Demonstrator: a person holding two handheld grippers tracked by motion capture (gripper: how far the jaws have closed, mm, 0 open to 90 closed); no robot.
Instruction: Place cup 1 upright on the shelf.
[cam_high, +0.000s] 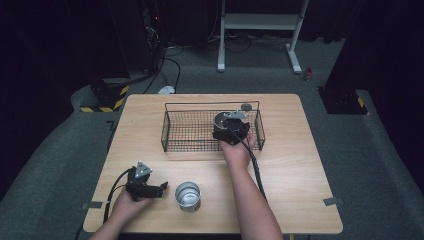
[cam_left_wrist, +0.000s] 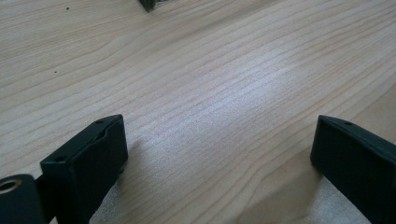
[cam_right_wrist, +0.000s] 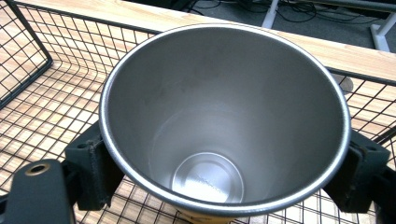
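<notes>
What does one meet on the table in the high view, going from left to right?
Left gripper → steel cup standing on the table → wire basket → right gripper, closed on a second steel cup inside the basket.

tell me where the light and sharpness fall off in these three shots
High view: the table is evenly lit, the room behind falls to near black. Left gripper view: a pale sheen on the wood, soft shadows beside the open left tongs, whose near parts look soft. Right gripper view: the right tongs hold the steel cup, its rim bright with glare, the wire basket fairly crisp.
</notes>
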